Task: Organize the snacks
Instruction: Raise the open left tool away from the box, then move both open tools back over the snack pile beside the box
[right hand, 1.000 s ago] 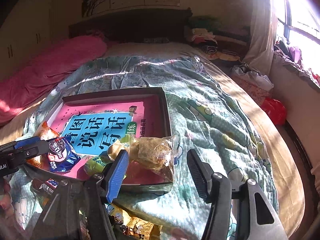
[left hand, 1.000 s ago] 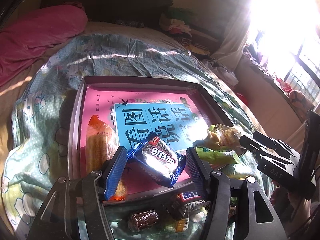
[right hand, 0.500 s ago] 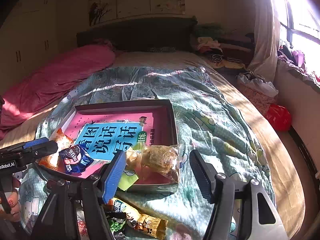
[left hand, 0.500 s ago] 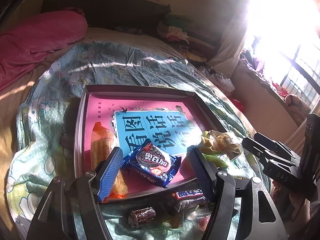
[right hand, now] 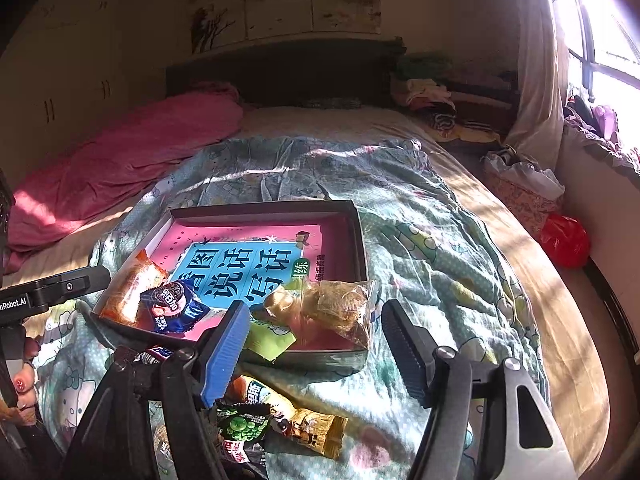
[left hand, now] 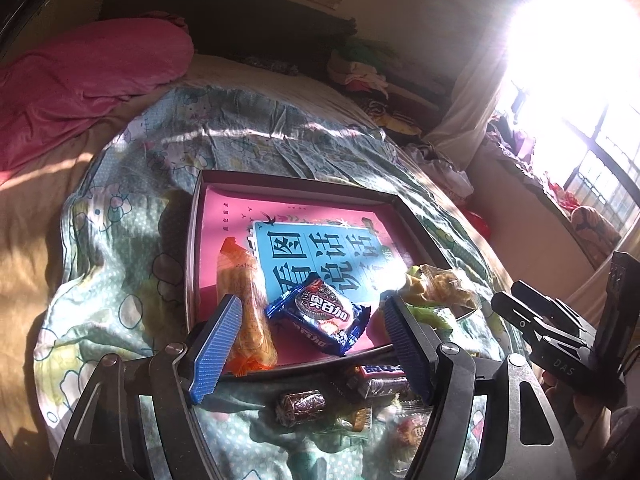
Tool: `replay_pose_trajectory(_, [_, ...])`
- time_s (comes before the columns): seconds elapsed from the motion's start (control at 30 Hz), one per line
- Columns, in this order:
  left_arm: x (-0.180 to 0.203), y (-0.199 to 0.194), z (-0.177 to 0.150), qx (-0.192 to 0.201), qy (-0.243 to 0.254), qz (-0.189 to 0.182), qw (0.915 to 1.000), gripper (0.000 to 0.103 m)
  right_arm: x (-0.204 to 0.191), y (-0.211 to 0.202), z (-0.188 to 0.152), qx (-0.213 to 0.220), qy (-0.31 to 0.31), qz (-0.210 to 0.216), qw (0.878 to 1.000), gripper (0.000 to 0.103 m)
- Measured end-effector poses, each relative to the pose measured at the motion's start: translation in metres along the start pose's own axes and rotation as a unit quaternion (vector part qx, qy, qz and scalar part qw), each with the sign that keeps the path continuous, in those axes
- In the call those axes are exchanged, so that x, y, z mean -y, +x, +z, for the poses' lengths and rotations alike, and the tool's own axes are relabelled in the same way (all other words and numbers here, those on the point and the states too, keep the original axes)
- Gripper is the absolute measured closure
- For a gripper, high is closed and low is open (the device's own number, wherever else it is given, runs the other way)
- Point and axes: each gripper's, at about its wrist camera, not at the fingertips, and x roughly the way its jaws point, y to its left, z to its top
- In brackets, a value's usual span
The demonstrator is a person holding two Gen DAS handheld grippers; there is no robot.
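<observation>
A shallow dark box (left hand: 192, 240) sits on the bed's green cartoon-print quilt (left hand: 120, 280), lined with a pink and blue book (left hand: 320, 248). Four snacks rest in it: one orange packet (left hand: 244, 304) by the left wall, one blue cookie packet (left hand: 320, 316) beside it, one clear bag of yellowish pieces (right hand: 340, 304) at the right corner, and one green packet (right hand: 268, 336) poking out under that. More wrapped sweets lie loose on the quilt in front of the box; I can't count them surely.

The left tool (left hand: 308, 340) is spreading its jaws, nothing clamped, the cookie packet lying beyond them. The right tool (right hand: 316, 344) stands apart too, empty.

A pink blanket (right hand: 120, 152) lies near the dark headboard (right hand: 280, 72); sun glares through the window (left hand: 580, 80).
</observation>
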Motion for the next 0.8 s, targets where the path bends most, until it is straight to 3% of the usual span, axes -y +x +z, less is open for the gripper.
replay_pose_trajectory(0.37, [0.004, -0.016, -0.009, 0.007, -0.005, 0.009, 0.9999, 0.027, -0.008, -0.015, -0.007, 0.000, -0.007, 0.019, 1.000, 0.035])
replay_pose_trajectory(0.8, [0.017, -0.023, -0.032, -0.019, 0.008, 0.009, 0.9998, 0.027, -0.013, -0.024, -0.018, -0.009, -0.010, 0.033, 0.999, 0.034])
